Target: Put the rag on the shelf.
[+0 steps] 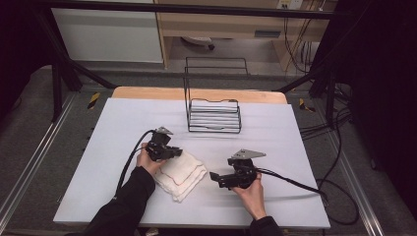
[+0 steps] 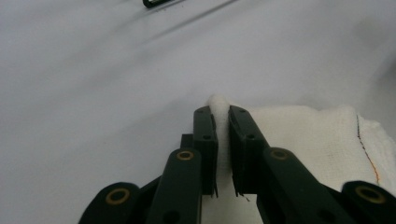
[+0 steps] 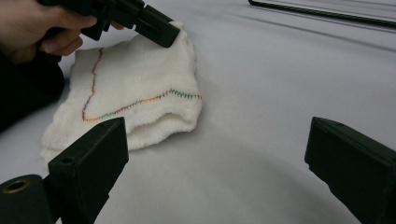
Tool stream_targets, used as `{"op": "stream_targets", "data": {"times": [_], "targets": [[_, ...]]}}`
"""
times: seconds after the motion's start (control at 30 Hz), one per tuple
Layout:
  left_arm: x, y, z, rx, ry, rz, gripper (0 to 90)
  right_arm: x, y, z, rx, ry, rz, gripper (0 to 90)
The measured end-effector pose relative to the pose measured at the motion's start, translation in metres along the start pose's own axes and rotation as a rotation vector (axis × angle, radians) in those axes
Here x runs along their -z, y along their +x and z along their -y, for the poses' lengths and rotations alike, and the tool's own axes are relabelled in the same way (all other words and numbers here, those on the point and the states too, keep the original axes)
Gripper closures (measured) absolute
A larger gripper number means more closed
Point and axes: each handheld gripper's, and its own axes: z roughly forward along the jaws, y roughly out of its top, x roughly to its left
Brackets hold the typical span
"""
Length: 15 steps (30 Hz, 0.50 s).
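A folded white cloth [image 1: 183, 175] with a multicoloured stitched line lies on the white table cover, near the front and left of centre. My left gripper [image 1: 177, 153] sits at the cloth's far corner. In the left gripper view its jaws [image 2: 222, 112] are pinched together on a raised fold of the cloth [image 2: 322, 135]. My right gripper [image 1: 215, 178] rests to the right of the cloth with its jaws spread wide and nothing between them [image 3: 217, 128]. From there I see the cloth [image 3: 135, 88] ahead and the left gripper [image 3: 167, 33] clamped on its far corner.
A black wire rack [image 1: 214, 116] stands upright at the back middle of the table cover [image 1: 275, 137]. Cables trail from both grippers, the right one [image 1: 295, 184] running off the table's right edge. Black frame bars stand around the table.
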Motion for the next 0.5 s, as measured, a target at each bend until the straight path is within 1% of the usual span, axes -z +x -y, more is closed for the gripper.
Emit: {"op": "stream_targets", "data": {"times": [0.07,0.13,0.2,0.27,0.37,0.43,0.5], "targets": [[0.003,0.001,0.002,0.005,-0.009,-0.013,82.1,-0.006,0.004,-0.003,0.012,0.015,0.024,7.6],[0.005,0.002,0.005,0.013,-0.015,-0.026,82.2,-0.013,0.009,-0.007,0.022,0.017,0.021,9.8],[0.006,0.004,0.008,0.017,-0.017,-0.027,82.1,-0.022,0.015,-0.010,0.021,0.024,0.032,11.8],[0.005,0.005,0.011,0.020,-0.031,-0.021,81.7,-0.030,0.018,-0.014,0.021,0.037,0.049,16.8],[0.003,0.005,0.013,0.004,-0.038,-0.023,81.3,-0.041,0.019,-0.020,-0.023,0.027,0.054,23.0],[0.003,0.005,0.013,0.000,-0.039,-0.023,81.0,-0.048,0.020,-0.023,-0.035,0.024,0.061,28.3],[0.003,0.006,0.014,-0.006,-0.040,-0.021,80.7,-0.055,0.020,-0.024,-0.039,0.031,0.071,31.2]]}}
